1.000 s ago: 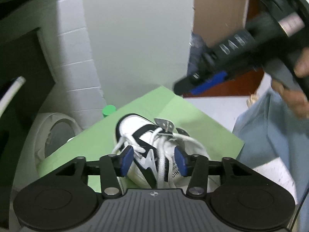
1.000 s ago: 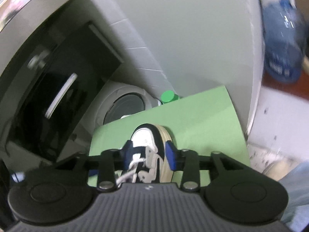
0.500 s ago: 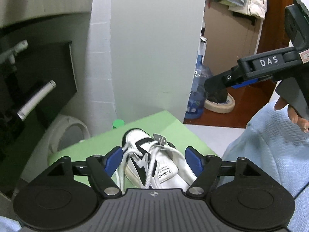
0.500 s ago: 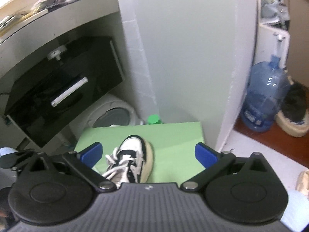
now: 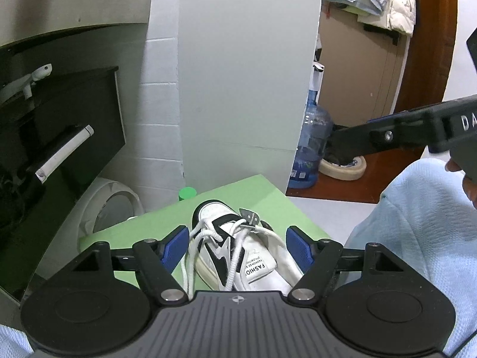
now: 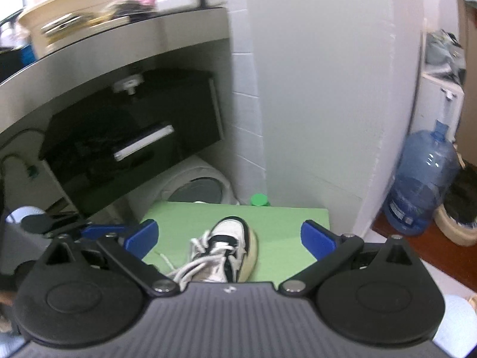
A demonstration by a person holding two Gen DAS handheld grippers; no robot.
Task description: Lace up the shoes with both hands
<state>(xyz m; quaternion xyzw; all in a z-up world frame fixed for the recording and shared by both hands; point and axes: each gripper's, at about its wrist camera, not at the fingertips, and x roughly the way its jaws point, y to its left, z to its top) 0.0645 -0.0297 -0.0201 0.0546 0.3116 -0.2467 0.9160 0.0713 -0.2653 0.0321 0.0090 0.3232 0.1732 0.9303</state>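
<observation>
Lying on green mat (image 5: 155, 223), laced shoe (image 5: 238, 250) below spread left gripper (image 5: 238, 249), untouched

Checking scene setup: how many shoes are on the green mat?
1. A single black-and-white sneaker lies near the middle of the green mat, laces loose. Its heel end is hidden behind the camera mount; no second shoe shows.

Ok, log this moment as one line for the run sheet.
left gripper: open, empty | right gripper: open, empty | shoe: on green mat | laces: loose
</observation>
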